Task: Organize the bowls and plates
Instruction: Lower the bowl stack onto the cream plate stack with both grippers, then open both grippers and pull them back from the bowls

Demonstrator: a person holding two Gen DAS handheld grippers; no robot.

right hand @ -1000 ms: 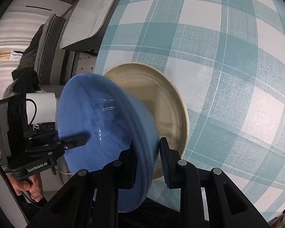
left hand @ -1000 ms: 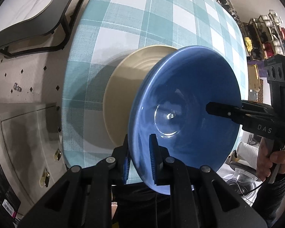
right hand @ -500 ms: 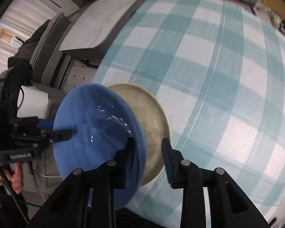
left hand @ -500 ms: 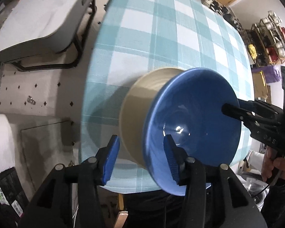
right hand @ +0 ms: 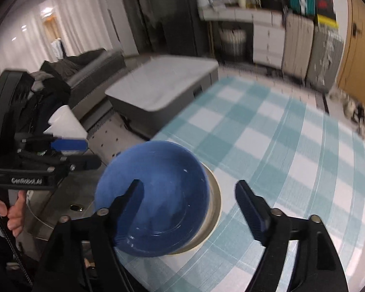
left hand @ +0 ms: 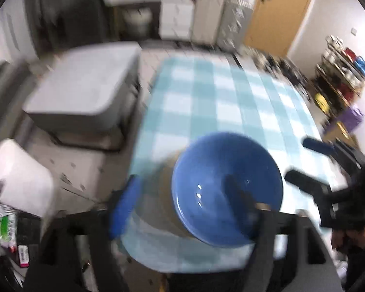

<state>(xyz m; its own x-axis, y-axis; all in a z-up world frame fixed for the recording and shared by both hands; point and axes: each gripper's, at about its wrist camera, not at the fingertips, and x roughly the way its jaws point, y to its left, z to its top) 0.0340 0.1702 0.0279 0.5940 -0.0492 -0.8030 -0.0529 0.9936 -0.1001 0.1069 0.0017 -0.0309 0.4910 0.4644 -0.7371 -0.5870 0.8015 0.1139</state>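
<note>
Nearest the lens in the right wrist view, the right gripper (right hand: 189,202) is seen with its jaws spread wide, just opened, and nothing is pressed between them: its left finger is silhouetted in front of the glossy blue ceramic bowl (right hand: 153,197), while its right finger stands apart over the teal-and-white checked tablecloth (right hand: 292,150). In the blurred left wrist view, the left gripper (left hand: 180,197) is likewise shown released, its jaws having just been opening, with the blue-padded left finger beside the bowl (left hand: 227,189) and the dark right finger overlapping the bowl's inner face; contact cannot be told through the blur. The bowl is seated upright in a beige round plate (right hand: 213,209) at the table's near edge. Beyond, the opposite gripper is seen at each frame's side, held by a hand (right hand: 13,215). Farther off, a grey padded bench (right hand: 163,85) is placed beside the table.
</note>
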